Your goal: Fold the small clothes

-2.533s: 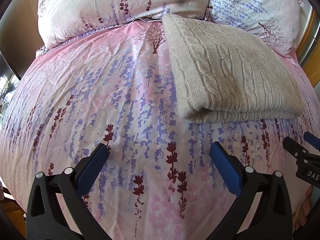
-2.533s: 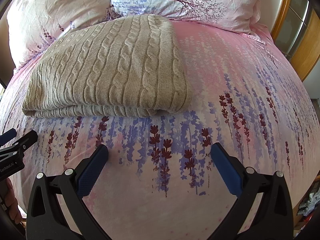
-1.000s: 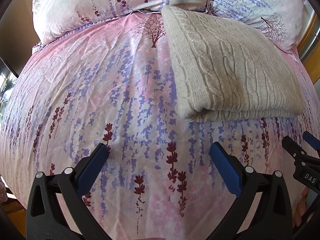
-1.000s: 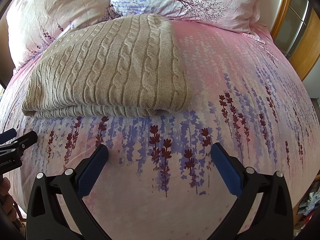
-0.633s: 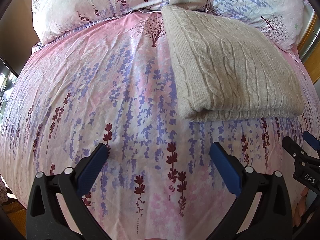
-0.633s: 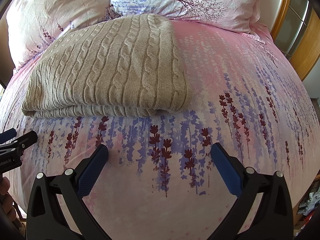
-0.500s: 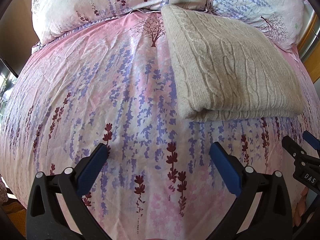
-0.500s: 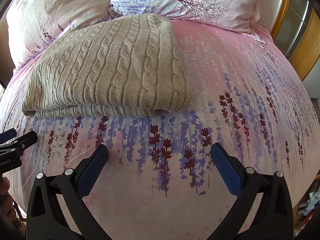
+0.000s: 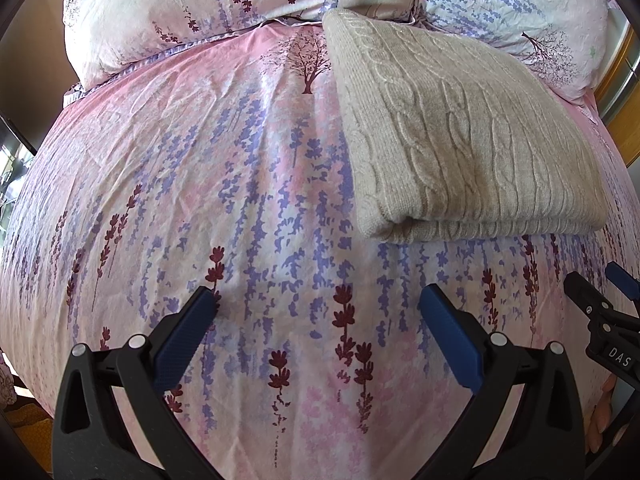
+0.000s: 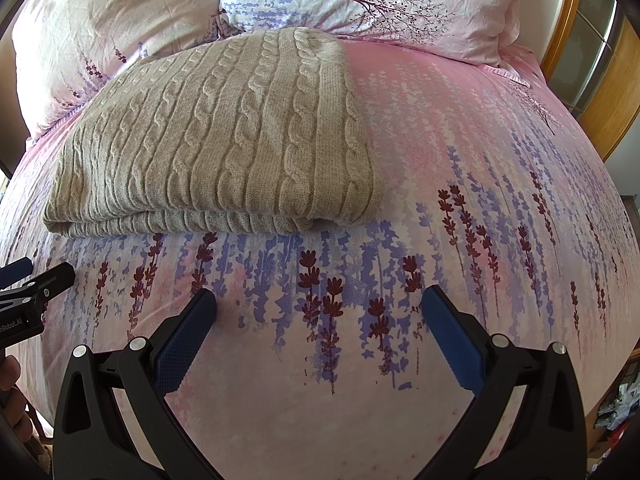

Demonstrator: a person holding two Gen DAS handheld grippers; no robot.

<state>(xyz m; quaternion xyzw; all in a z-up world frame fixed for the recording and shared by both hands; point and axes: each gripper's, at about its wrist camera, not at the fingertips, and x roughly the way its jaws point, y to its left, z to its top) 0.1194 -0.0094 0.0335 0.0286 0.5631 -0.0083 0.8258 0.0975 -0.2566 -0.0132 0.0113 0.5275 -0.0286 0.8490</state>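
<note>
In the left wrist view, a pillow [image 9: 240,12] lies at 11 o'clock along the head of the bed [image 9: 180,168], whose cover is pink with purple and maroon flower sprigs. The left tool [image 9: 316,316] sits at 6 o'clock, its blue pads well apart with only bedcover between them, holding nothing. The folded sweater [image 9: 452,136], a beige cable knit, lies at 1 to 2 o'clock, flat on the bed, its folded edge facing the tool and apart from it. A second pillow [image 9: 520,8] touches its far end at 1 o'clock. At 4 o'clock the tip of the right tool [image 9: 600,308] reaches in from the edge.

In the right wrist view, the left tool [image 10: 36,284] shows at 9 o'clock at the frame edge. The sweater [image 10: 224,140] lies at 10 to 11 o'clock, layers stacked and its near edge free of both tools. The right tool [image 10: 318,312] at 6 o'clock has its pads spread wide over bare bedcover, gripping nothing. A wooden frame [image 10: 612,96] stands at 2 o'clock beside the bed.
</note>
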